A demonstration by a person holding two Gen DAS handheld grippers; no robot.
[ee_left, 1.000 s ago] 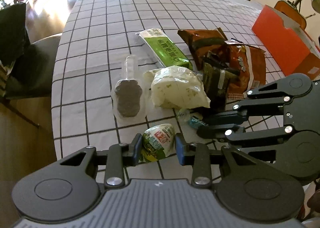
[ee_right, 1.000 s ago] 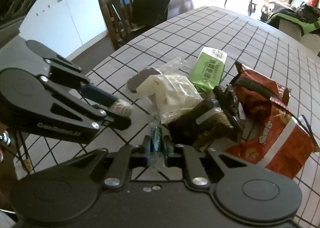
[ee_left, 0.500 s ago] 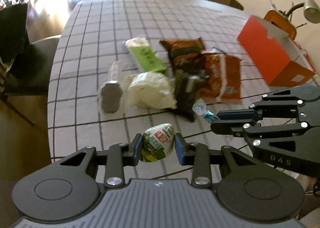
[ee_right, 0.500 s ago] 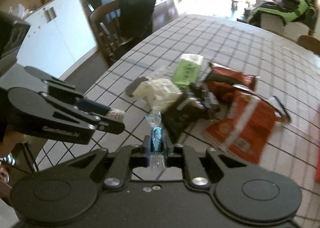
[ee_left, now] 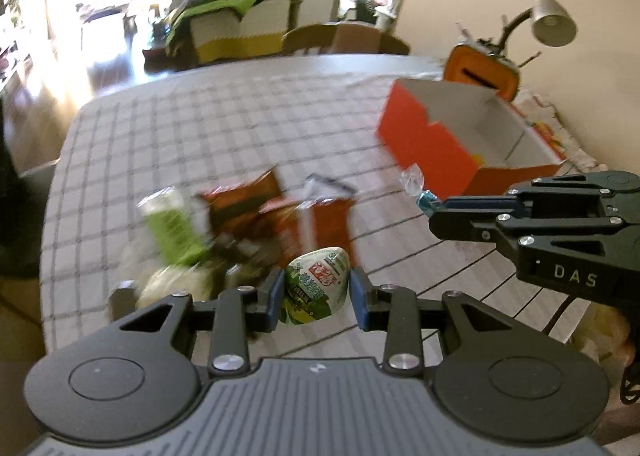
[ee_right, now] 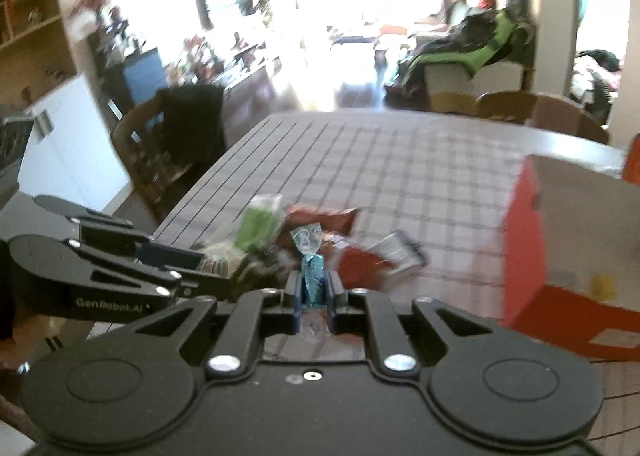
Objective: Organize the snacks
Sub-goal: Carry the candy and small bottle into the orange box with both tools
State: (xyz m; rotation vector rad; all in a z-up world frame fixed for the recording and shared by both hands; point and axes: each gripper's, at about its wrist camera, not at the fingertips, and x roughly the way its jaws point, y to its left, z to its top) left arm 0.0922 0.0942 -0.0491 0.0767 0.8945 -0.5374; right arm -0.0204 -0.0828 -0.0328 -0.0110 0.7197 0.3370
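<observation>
My left gripper [ee_left: 318,296] is shut on a small green-and-white snack packet [ee_left: 316,290], held above the table. My right gripper [ee_right: 313,288] is shut on a blue-wrapped candy [ee_right: 312,280] with twisted clear ends; from the left wrist view that candy [ee_left: 424,200] sticks out of the right gripper's tips [ee_left: 440,212], close to the orange box [ee_left: 432,144]. The box is open at the top with a white inside. On the checked tablecloth [ee_left: 240,128] lies a blurred pile: a green packet [ee_left: 172,228], red-brown snack bags [ee_left: 280,212] and a white bag [ee_left: 168,284].
A desk lamp [ee_left: 552,20] and an orange object [ee_left: 484,68] stand behind the box. Wooden chairs [ee_right: 520,108] sit at the table's far side, another chair with dark cloth [ee_right: 188,128] at its left. The orange box [ee_right: 560,248] fills the right of the right wrist view.
Both grippers have lifted off the table with their snacks and swung toward the orange box. The pile on the cloth now lies lower and farther back in both views.
</observation>
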